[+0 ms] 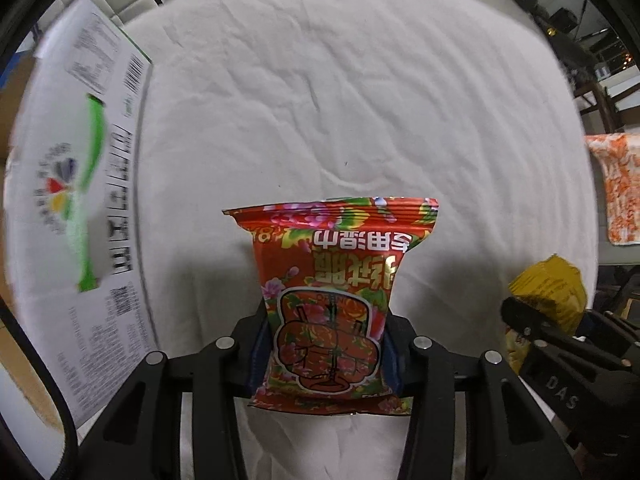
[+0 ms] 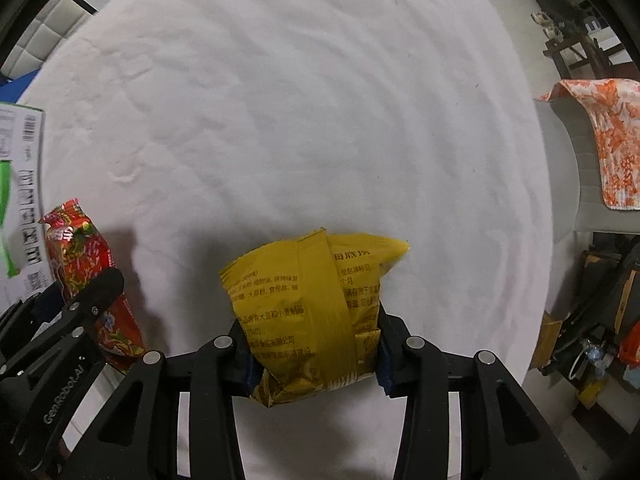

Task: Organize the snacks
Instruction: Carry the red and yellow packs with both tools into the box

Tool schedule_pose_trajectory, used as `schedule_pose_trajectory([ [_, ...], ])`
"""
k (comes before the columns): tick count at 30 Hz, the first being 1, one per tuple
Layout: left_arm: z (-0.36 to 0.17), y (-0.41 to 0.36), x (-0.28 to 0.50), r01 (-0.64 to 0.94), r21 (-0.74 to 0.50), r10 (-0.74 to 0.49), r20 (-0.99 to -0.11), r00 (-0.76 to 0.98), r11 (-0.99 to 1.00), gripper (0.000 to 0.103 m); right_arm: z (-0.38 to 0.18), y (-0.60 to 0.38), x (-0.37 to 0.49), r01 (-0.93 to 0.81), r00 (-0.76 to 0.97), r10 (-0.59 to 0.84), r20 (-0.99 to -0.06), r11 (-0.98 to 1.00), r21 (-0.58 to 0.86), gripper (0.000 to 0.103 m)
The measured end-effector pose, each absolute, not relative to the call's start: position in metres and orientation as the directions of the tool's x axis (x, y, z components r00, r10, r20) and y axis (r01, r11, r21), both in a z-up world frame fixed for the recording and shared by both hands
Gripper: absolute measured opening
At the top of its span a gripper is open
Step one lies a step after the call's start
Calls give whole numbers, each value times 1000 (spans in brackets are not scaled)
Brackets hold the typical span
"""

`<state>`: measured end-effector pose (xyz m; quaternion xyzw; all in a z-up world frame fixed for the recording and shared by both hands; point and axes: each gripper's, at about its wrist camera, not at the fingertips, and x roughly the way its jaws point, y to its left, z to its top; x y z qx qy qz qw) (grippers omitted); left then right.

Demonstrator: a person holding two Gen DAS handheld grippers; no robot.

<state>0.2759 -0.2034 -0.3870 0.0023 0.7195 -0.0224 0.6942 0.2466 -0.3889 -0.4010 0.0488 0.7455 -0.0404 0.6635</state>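
A red flowered snack packet hangs above the white sheet, and my left gripper is shut on its lower half. A yellow snack packet with printed text is pinched between the pads of my right gripper. Each held packet shows in the other view too: the yellow packet at the right edge of the left wrist view, the red packet at the left edge of the right wrist view. Both grippers point down over the sheet, side by side.
A white cardboard box with green stripe and barcodes lies at the left. An orange-patterned cloth drapes over a grey seat at the right. Dark equipment and furniture stand beyond the sheet's far and right edges.
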Motion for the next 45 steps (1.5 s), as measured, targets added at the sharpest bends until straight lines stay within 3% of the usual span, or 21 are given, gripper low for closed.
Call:
schedule_pose_trajectory([
  [14, -253, -144, 246, 31, -103, -108, -975, 195, 994, 42, -275, -301, 219, 29, 85, 107, -991, 994, 110, 45],
  [25, -180, -30, 211, -7, -128, -120, -944, 307, 992, 42, -208, -185, 214, -89, 149, 217, -965, 975, 205, 45],
  [37, -192, 115, 218, -120, -66, -30, -959, 281, 991, 42, -231, -46, 234, -190, 93, 280, -956, 947, 259, 45],
  [45, -237, 165, 237, -161, -111, -80, -978, 192, 981, 42, -279, 5, 255, -178, 31, 294, -955, 942, 285, 45],
])
